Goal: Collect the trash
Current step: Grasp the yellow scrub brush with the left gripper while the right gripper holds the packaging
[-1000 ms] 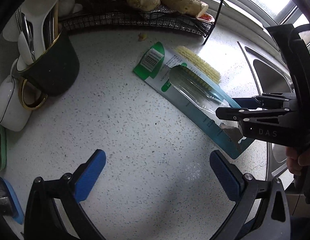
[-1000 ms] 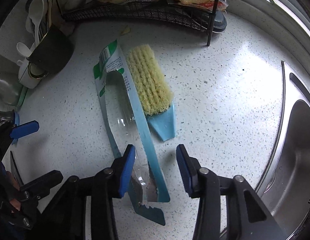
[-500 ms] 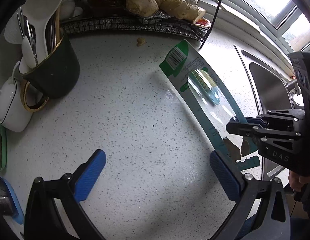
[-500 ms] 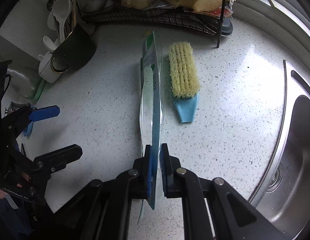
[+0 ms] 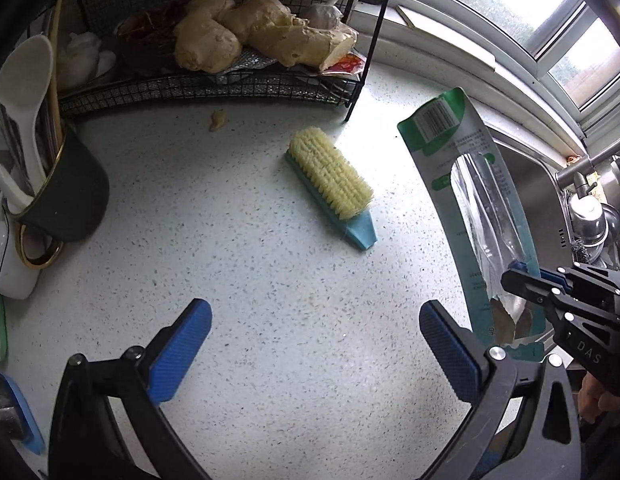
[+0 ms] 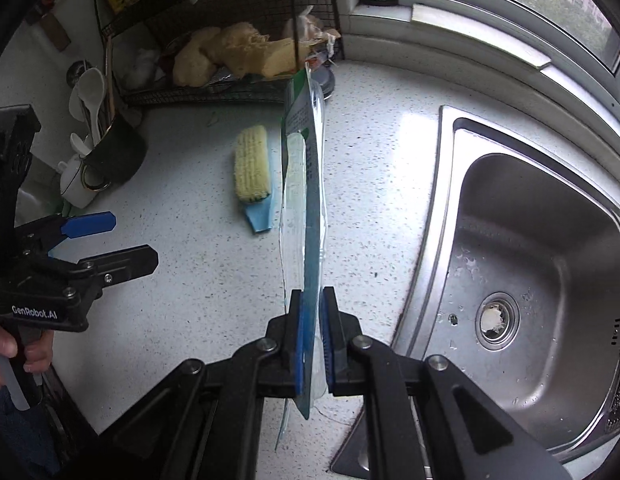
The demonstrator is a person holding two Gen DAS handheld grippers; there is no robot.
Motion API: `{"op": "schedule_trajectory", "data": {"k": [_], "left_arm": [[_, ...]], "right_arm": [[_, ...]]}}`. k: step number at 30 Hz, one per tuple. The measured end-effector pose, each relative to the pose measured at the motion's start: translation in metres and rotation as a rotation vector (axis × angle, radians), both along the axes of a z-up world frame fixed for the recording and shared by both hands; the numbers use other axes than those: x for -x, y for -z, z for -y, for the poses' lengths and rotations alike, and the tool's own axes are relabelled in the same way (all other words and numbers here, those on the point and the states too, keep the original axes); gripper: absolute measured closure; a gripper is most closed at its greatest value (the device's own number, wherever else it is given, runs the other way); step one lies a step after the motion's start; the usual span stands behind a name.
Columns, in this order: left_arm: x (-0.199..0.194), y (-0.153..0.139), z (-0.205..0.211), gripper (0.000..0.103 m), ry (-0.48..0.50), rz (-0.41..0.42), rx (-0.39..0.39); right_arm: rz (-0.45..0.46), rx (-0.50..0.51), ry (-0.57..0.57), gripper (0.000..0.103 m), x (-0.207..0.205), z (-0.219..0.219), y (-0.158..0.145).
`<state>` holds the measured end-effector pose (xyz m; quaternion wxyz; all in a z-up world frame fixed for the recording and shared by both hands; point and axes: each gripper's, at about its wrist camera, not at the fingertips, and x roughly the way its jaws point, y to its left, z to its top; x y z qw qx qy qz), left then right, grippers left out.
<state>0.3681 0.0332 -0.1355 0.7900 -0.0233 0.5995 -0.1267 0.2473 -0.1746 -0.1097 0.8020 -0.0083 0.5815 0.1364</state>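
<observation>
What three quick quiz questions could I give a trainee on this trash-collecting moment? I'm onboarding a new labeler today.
1. True or false: the right claw is shut on the empty brush packaging.
2. Where does the scrub brush lie? A) in the sink B) on the countertop C) in the wire rack
3. Fill in: the left claw is ____ and holds nothing.

Key: 1 true. 2 B: it lies bristles up on the speckled countertop, apart from the sink and the wire rack. 3 open.
</observation>
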Motion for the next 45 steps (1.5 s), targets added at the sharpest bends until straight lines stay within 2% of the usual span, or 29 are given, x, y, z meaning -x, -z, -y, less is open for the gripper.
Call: {"op": "schedule_trajectory", "data": {"k": [9,15,19,22,26,30,34,39,45], "left_arm": [[-0.049,0.029,0.04,0.0,-0.009,-0.044,-0.035],[-0.087,0.057,0.046,0.012,-0.05,-0.071,-0.082],[-0.108,0.072,0.05,0.014,-0.057,-0.085,-0.088],[-0.118,0.076,0.058,0.021,-0.04,-0.074,-0.11],[-0.126,0.073,0.07,0.037,-0.003,-0.079,-0.126],[-0.124,0.072,0.078,0.058,0.016,-0.073,-0.158],[-0.112,0.072,0.073,0.061,0.026,-0.083,-0.144],[-0.092,0.069,0.077,0.064,0.057,-0.081,-0.163],[-0.053,0.049,0.078,0.064,0.063,-0.063,-0.131]], "right_arm": [[0.006,0.03,0.149,0.096,-0.018,0.02,0.014],[0.003,0.048,0.191,0.096,-0.023,0.029,0.019],[-0.002,0.057,0.209,0.096,-0.023,0.036,0.019],[-0.001,0.065,0.218,0.096,-0.021,0.038,0.019],[0.001,0.058,0.236,0.096,-0.023,0.044,0.019],[0.011,0.045,0.229,0.096,-0.023,0.041,0.017],[0.018,0.034,0.217,0.096,-0.022,0.037,0.015],[0.025,0.027,0.193,0.096,-0.021,0.033,0.013],[0.042,0.016,0.156,0.096,-0.012,0.032,0.007]]}}
